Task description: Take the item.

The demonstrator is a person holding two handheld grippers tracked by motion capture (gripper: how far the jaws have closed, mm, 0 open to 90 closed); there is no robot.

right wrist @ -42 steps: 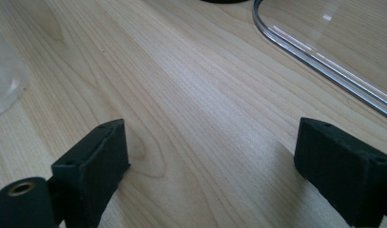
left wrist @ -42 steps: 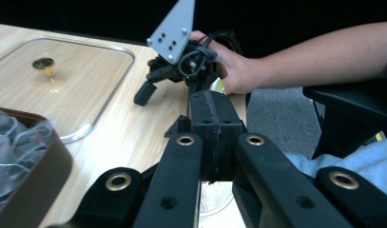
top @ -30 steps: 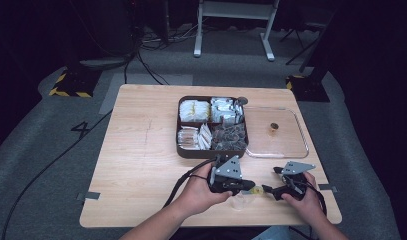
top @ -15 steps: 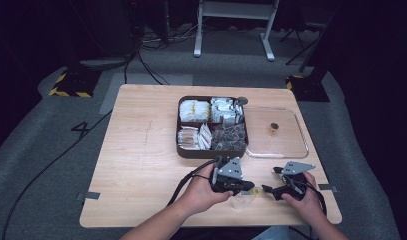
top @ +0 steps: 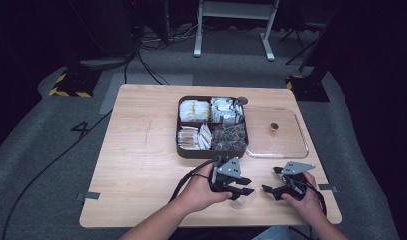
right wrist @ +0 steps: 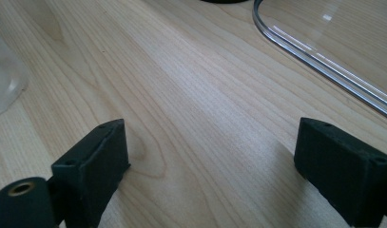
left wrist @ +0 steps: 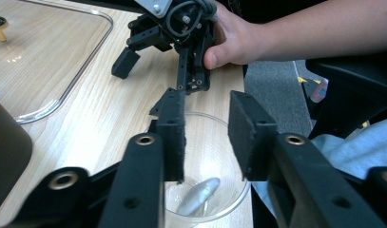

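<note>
Near edge of the wooden table (top: 141, 165), both hands in from below. Left gripper (left wrist: 208, 142) poised over a clear plastic cup (left wrist: 205, 166), fingers (left wrist: 174, 137) just now opening to a narrow gap, straddling the cup's mouth, pads off the rim. Inside the cup, one silvery foil packet (left wrist: 198, 197) lying slanted on the bottom. Same cup visible from above at the table's near edge, just under the left gripper (top: 237, 187).

Right gripper (top: 274, 186) just beside it to the right, resting low on the table, fingers (right wrist: 93, 161) spread wide with bare wood between them, holding nothing. Cup's edge (right wrist: 5, 80) off to its side; rim of a clear lid (right wrist: 314, 66) ahead.

Behind the grippers, a dark brown divided tray (top: 211, 151) standing in the way of any forward reach: four compartments, yellowish packets far left, silvery packets far right, pale packets near left, dark packets near right. Touching its right side, the clear lid (top: 291, 150) lying flat, small brass-coloured knob (top: 274, 126) at its middle. Black cable (top: 186, 177) trailing from the left gripper across the wood.
</note>
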